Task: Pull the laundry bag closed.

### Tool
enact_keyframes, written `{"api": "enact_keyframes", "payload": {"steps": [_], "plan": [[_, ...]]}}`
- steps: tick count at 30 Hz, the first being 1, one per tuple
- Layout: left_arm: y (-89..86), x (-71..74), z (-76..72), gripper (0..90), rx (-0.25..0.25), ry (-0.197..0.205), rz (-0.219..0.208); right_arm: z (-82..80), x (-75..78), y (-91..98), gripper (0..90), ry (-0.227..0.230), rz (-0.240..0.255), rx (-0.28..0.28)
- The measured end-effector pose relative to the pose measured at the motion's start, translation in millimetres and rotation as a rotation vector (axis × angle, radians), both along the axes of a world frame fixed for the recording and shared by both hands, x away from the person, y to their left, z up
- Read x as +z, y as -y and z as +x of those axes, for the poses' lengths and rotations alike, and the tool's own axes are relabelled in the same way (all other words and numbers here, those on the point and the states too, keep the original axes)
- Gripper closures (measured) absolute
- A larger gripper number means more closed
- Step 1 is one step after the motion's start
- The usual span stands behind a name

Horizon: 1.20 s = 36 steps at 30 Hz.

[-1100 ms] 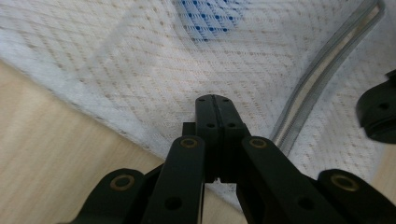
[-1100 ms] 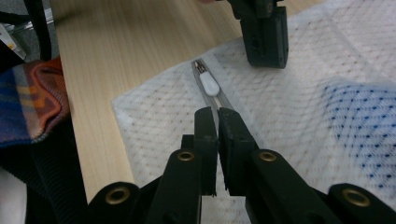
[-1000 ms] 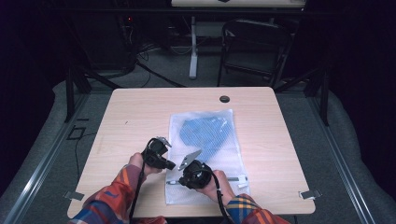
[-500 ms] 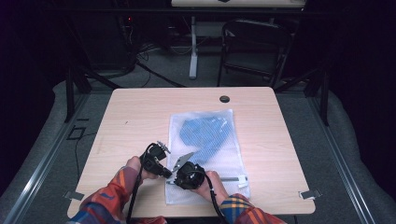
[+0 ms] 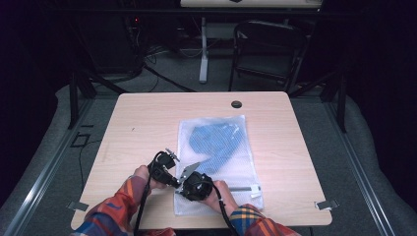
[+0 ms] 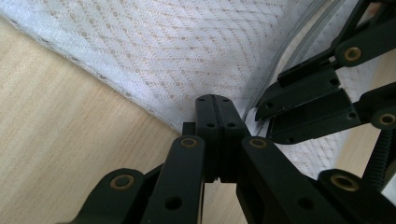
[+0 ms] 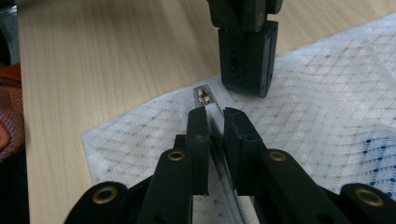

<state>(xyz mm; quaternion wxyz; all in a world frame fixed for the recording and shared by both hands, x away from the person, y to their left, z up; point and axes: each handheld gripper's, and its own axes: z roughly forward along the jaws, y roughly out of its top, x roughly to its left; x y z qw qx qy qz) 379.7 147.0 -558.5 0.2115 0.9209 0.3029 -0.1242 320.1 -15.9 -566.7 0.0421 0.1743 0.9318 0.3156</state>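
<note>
A white mesh bag [image 5: 219,164] holding a blue garment [image 5: 216,142] lies flat toward the surface's [image 5: 137,123] near edge. The left tongs [image 6: 215,105] pinch the bag's near corner shut-jawed, likely to anchor it, while the right tongs [image 7: 215,116] clamp the zipper pull [image 7: 208,100], seemingly to slide it

A white mesh laundry bag [image 5: 219,162] lay flat on the pale wooden surface [image 5: 137,123], its long side running away from the person. A blue garment [image 5: 216,142] showed through the mesh in its far half. Its zipper [image 7: 208,105] ran along the near end.
</note>
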Motion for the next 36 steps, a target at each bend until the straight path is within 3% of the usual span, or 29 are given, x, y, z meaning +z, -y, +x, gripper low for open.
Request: {"api": "enact_keyframes", "payload": {"steps": [12,20,27,29,33,34,36], "plan": [[-1.0,-0.4,1.4,90.0,0.014,-0.028,-0.007,-1.5,-1.5,-5.5,76.5,0.019,-0.011,0.02],[-1.2,-1.0,2.1,90.0,0.014,-0.026,-0.009,-0.6,-2.2,-5.0,73.5,0.004,0.001,0.022],[-0.8,-0.7,2.0,90.0,0.013,-0.026,-0.006,-2.6,-2.3,-6.2,80.3,0.01,0.002,0.024],[-0.1,0.0,1.9,90.0,0.009,-0.026,0.003,-1.2,-0.5,-4.7,80.6,0.004,-0.021,0.036],[0.0,-0.8,1.6,90.0,0.016,-0.023,-0.007,-1.5,-2.9,-4.8,80.0,-0.014,0.013,0.013],[-1.0,-0.9,2.6,90.0,0.018,-0.032,-0.008,-1.5,-1.5,-5.3,78.2,0.007,-0.013,0.02],[-1.6,-1.0,3.2,88.9,0.028,-0.05,-0.014,-2.6,-2.3,-6.5,79.4,0.008,-0.003,0.018]]}}
